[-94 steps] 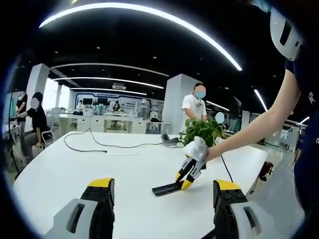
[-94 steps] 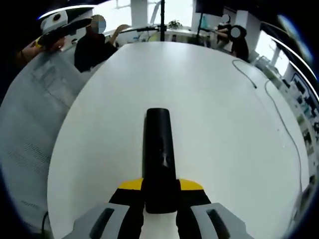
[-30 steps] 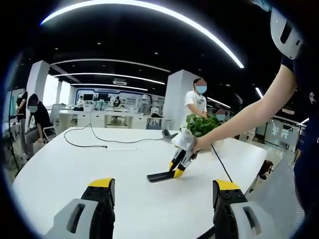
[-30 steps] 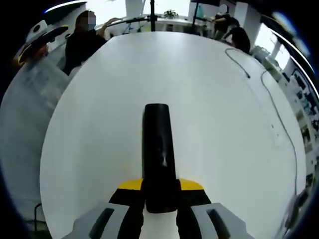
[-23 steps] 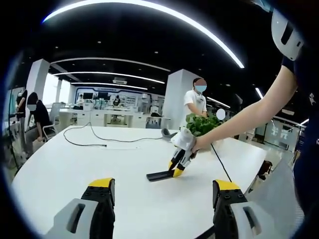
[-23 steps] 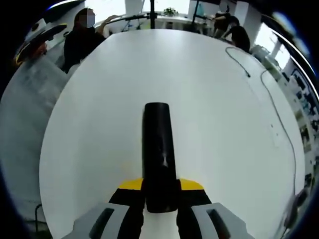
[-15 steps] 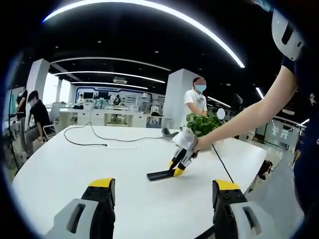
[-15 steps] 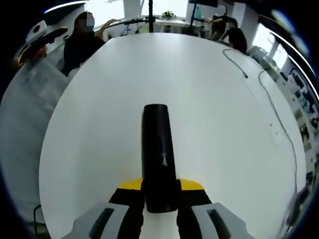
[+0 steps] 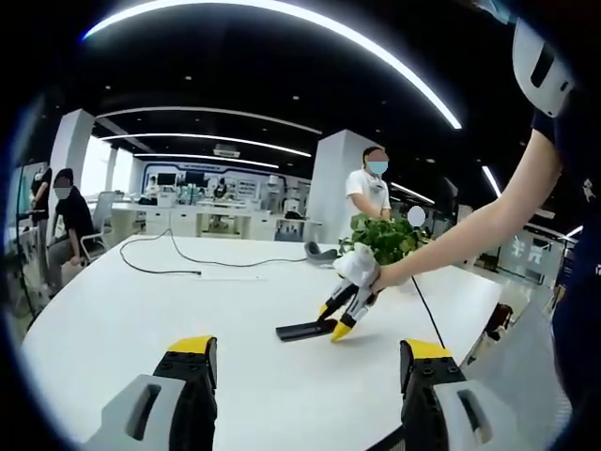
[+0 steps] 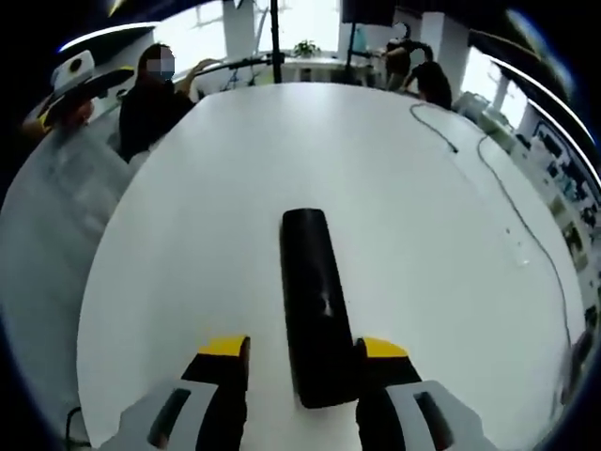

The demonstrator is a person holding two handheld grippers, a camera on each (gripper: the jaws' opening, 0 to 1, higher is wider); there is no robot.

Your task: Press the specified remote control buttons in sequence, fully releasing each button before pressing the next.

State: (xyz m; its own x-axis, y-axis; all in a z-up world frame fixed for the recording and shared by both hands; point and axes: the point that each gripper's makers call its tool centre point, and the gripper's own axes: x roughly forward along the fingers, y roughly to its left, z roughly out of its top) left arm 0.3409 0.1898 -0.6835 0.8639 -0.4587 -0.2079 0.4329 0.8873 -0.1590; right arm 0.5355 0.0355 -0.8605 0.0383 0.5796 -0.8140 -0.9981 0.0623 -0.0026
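Black and slim, the remote control [image 10: 316,305] lies flat on the white table [image 10: 188,235], running lengthwise away from you in the right gripper view. Your right gripper [image 10: 302,362] has its yellow-tipped jaws spread apart, one on each side of the remote's near end; the right-hand jaw sits just beside its edge, but contact cannot be told, and a strip of table shows between the left-hand jaw and the remote. From the left gripper view you can see the same right gripper [image 9: 336,322] out across the table, held in your hand [image 9: 387,276], its yellow tips down at the end of the remote control [image 9: 300,331]. Your left gripper [image 9: 306,359] is well apart from all this, jaws wide open with nothing between them, held above the near part of the table [image 9: 122,319]. Behind the right gripper a green potted plant [image 9: 383,240] stands near the table's far edge, and a grey rounded object [image 9: 322,253], too small to identify, rests just beside it. A thin black cable [image 9: 178,269] trails over the far side of the table. A person in a white shirt [image 9: 364,193] stands behind the plant, and a seated person in dark clothes [image 10: 150,94] is at the table's edge in the right gripper view.
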